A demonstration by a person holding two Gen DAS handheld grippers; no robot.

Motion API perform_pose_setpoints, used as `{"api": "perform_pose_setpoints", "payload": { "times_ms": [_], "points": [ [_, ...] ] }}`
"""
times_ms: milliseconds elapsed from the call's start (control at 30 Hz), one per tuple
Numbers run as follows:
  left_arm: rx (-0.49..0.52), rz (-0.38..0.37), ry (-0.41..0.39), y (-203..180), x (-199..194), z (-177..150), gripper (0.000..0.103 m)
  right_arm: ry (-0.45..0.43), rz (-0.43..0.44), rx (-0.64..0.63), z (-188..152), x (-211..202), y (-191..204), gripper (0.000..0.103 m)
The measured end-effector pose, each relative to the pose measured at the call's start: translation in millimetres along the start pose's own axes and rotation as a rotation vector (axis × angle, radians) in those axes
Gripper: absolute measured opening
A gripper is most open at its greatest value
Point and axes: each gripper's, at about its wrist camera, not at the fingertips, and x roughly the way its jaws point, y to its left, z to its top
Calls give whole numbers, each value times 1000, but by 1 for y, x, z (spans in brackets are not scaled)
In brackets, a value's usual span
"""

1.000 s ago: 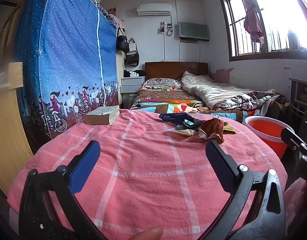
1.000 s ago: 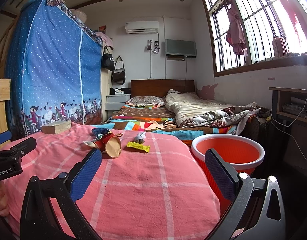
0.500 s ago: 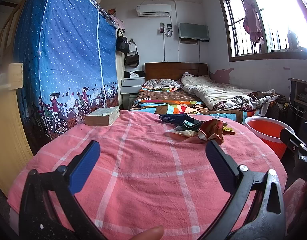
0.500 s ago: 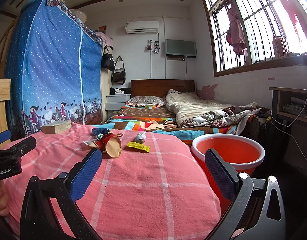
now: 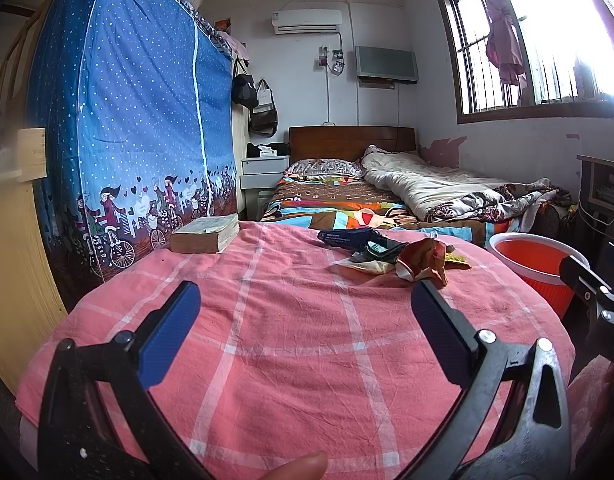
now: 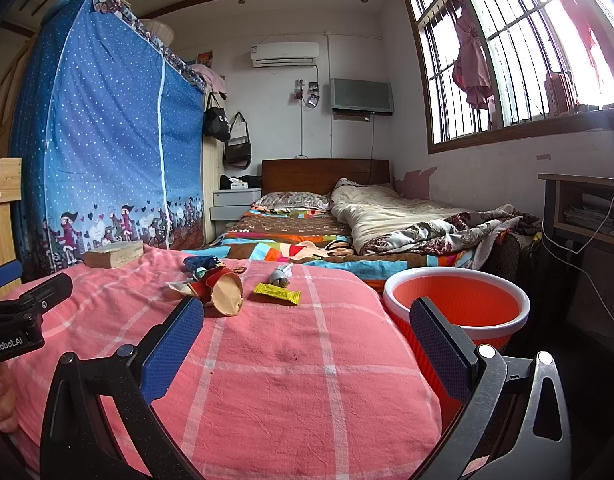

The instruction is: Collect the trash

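Litter lies in a small heap on the pink checked cloth (image 5: 291,344): a crushed red paper cup (image 6: 221,290), a yellow wrapper (image 6: 277,293), a grey crumpled wrapper (image 6: 281,273) and a dark blue packet (image 5: 347,237). The same cup (image 5: 421,258) shows in the left wrist view. An orange bin with a white rim (image 6: 459,304) stands to the right of the table. My left gripper (image 5: 305,308) is open and empty, well short of the heap. My right gripper (image 6: 307,318) is open and empty too, nearer the bin.
A thick old book (image 5: 205,234) lies at the table's far left corner. A blue dotted fabric wardrobe (image 5: 127,128) stands on the left. A bed with a patterned cover (image 6: 307,236) lies behind the table. A wooden desk (image 6: 587,208) with cables is at the right.
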Motion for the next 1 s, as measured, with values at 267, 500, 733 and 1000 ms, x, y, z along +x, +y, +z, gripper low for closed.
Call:
{"api": "perform_pose_setpoints", "payload": {
  "times_ms": [267, 500, 733, 1000],
  "points": [
    [1, 0, -2, 0, -1, 1, 95, 0, 0, 2, 0, -1, 0, 103],
    [5, -1, -7, 0, -3, 7, 95, 1, 0, 1, 0, 0, 0, 103],
    [4, -1, -7, 1, -3, 7, 95, 4, 1, 1, 0, 1, 0, 103],
    [0, 4, -5, -1, 2, 15, 95, 12, 9, 17, 9, 6, 0, 103]
  ]
}}
